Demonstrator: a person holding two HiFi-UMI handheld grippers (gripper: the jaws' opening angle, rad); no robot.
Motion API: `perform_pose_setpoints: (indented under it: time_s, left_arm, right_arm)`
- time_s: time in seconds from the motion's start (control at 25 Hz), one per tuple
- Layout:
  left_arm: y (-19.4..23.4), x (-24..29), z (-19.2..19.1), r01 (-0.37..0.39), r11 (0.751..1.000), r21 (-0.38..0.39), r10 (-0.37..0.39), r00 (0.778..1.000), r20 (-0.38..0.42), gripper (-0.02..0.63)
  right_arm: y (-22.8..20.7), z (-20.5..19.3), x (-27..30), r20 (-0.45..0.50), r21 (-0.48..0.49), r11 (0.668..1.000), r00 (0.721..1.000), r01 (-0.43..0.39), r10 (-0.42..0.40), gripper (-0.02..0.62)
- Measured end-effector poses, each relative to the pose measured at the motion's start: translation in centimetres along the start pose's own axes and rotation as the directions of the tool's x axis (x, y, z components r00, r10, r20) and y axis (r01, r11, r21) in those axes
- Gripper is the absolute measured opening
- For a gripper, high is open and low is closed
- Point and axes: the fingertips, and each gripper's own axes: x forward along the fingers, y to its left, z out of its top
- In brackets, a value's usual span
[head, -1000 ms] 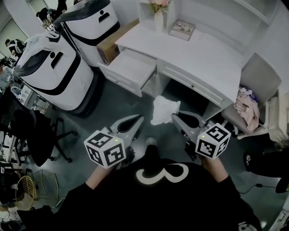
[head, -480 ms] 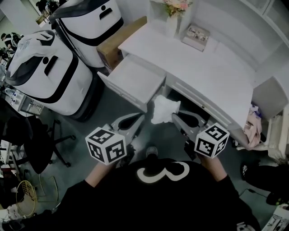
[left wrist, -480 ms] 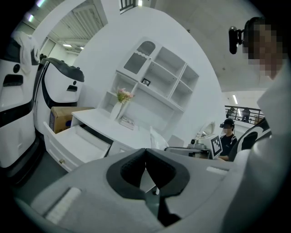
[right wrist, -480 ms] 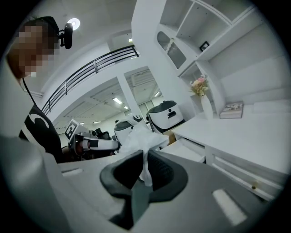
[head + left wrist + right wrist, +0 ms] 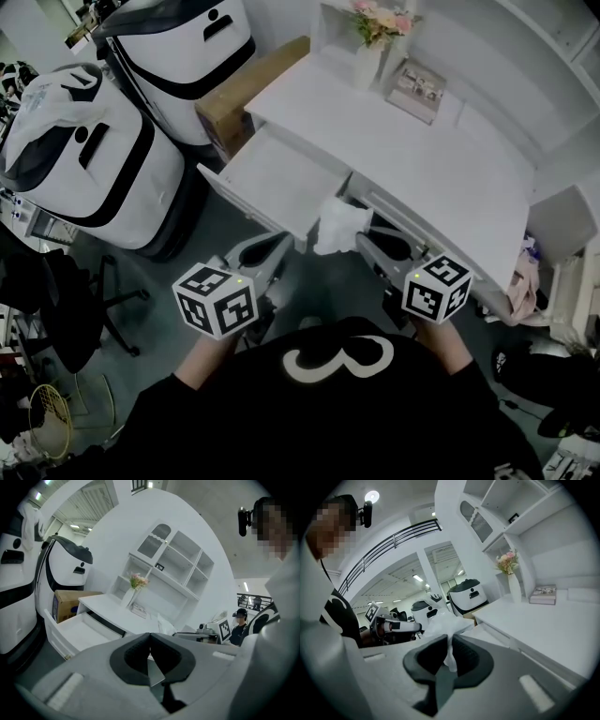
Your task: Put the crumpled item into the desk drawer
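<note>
The crumpled item [image 5: 337,223] is a bunched white cloth or paper. My right gripper [image 5: 362,242] is shut on it, and in the right gripper view a strip of it [image 5: 449,654] is pinched between the jaws of that gripper [image 5: 449,640]. It hangs in front of the white desk [image 5: 422,159], just right of the near corner of the open desk drawer [image 5: 272,178], which looks bare inside. My left gripper [image 5: 284,240] is level with the right one by the drawer's front, shut [image 5: 150,634] with nothing in it. The left gripper view shows the drawer [image 5: 77,627] ahead to its left.
Two big white-and-black machines [image 5: 84,159] [image 5: 187,47] stand left of the desk, with a cardboard box [image 5: 244,89] between them and the desk. A vase of flowers [image 5: 370,56] and a book [image 5: 419,86] sit on the desktop. A black office chair [image 5: 66,300] is at the left.
The person has stepped toward the desk. Both grippers and the held crumpled item now sit up against the open drawer's front instead of over the floor.
</note>
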Motion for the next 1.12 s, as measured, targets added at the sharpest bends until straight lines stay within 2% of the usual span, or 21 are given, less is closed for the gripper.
perform_pose_setpoints:
  time_s: [0.48, 0.72, 1.12]
  left_arm:
    - [2.7, 1.2, 0.8, -0.078, 0.997, -0.017, 0.078, 0.997, 0.007, 0.011]
    - [6.0, 2.2, 2.0, -0.144, 0.988, -0.055, 0.144, 0.990, -0.006, 0.011]
    - [11.8, 4.4, 3.8, -0.231, 0.964, -0.131, 0.233, 0.972, -0.001, 0.011]
  right_arm:
    - [-1.4, -0.5, 3.4, -0.052, 0.013, 0.998, 0.997, -0.061, 0.062, 0.035]
    - [-3.9, 0.5, 7.5, -0.104, 0.030, 0.996, 0.991, -0.085, 0.088, 0.035]
    - [-8.0, 1.9, 15.6, -0.214, 0.002, 0.993, 0.970, -0.118, 0.116, 0.035]
